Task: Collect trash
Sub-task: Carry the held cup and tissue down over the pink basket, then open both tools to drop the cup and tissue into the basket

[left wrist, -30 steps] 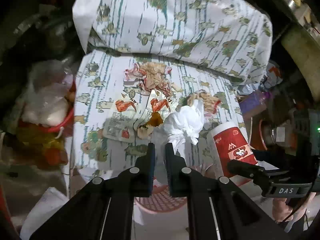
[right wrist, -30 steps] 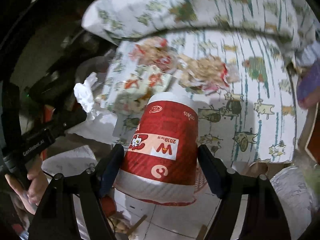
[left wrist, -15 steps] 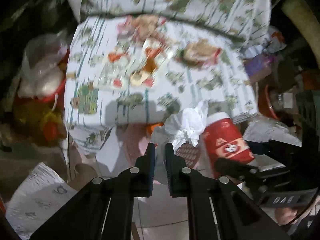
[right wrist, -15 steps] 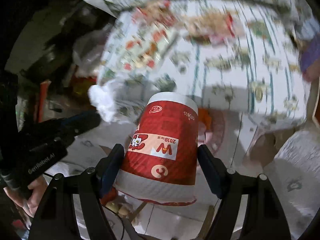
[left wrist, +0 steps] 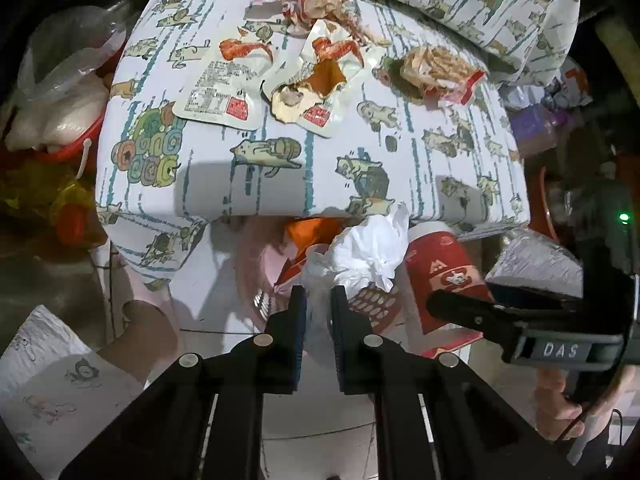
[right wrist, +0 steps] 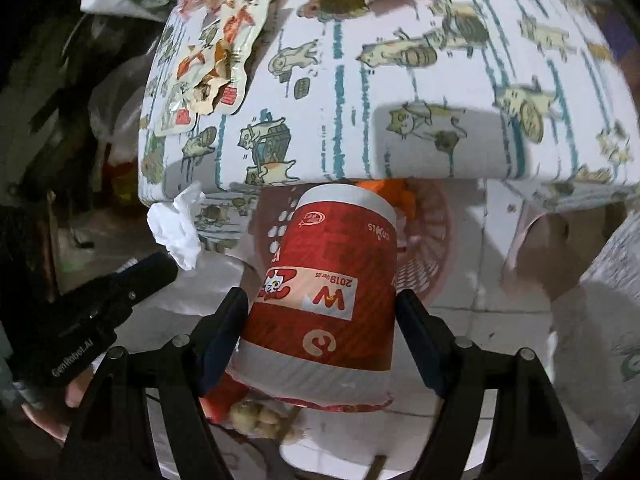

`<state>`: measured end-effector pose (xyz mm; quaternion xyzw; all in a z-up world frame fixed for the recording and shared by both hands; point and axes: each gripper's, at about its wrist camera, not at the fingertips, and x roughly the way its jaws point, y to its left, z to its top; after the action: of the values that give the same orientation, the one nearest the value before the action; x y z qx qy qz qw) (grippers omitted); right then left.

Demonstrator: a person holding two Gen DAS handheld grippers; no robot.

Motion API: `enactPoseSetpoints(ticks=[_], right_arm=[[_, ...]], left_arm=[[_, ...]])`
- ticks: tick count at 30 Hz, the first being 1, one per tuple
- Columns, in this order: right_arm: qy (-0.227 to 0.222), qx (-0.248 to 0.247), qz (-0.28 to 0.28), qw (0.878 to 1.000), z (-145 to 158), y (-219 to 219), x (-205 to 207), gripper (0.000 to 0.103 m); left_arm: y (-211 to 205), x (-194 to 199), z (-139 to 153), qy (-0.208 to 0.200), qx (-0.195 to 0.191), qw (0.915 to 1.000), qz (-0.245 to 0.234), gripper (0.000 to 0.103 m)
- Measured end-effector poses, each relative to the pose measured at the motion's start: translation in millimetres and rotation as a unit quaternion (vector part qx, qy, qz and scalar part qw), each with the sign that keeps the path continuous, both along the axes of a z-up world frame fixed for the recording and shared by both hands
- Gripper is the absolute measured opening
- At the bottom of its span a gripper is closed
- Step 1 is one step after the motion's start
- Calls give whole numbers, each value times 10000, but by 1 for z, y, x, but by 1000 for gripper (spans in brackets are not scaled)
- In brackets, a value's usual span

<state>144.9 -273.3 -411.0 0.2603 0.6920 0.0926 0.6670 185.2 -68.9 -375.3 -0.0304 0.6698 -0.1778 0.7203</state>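
Observation:
My left gripper [left wrist: 319, 300] points down over a pink slotted basket [left wrist: 256, 264] on the tiled floor. Its jaws are opening, and the crumpled white tissue [left wrist: 360, 256] still sticks out from between the fingertips. Beside it, my right gripper [right wrist: 320, 300] is shut on a red paper cup [right wrist: 328, 280], tilted over the same basket [right wrist: 436, 240]. An orange wrapper [left wrist: 312, 232] lies in the basket. On the cat-print cushion [left wrist: 280, 172] remain two torn snack packets [left wrist: 220, 92] and crumpled paper wrappers [left wrist: 440, 68]. The tissue [right wrist: 176, 232] also shows in the right wrist view.
A clear plastic bag [left wrist: 60, 92] sits in a red bucket left of the cushion. Printed cloth [left wrist: 52, 392] lies at the lower left. A purple object [left wrist: 536, 128] and clutter stand to the right. A person's hand [left wrist: 560, 400] grips the right tool.
Both grippers have sunk from over the cushion to just above the pink basket, carrying the tissue and the cup. The gap between the left jaws has widened slightly.

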Motion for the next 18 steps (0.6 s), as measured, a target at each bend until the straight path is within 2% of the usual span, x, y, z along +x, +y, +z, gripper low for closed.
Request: enactPoseSetpoints(ticks=[1,3,4,10,18], right_arm=[[22,85,-71,9999,-1,-2,0,76],[39,176,-173,9997,1,-3,1,79],[29,210,-224,9995,2,-5,1,82],[-250,73,-350,9990,19,-11,0,82],[-934,-398,-256,9945,48,-13,3,82]], left_arm=[[1,0,1,6,10,10000,13,26],[3,0,5,-88,21,9999,47,58],[3,-1,7,-160,27,9999,54,60],[13,0,21,-568,364,9976,132,60],[23,2,36,-892,440,9946,295,60]])
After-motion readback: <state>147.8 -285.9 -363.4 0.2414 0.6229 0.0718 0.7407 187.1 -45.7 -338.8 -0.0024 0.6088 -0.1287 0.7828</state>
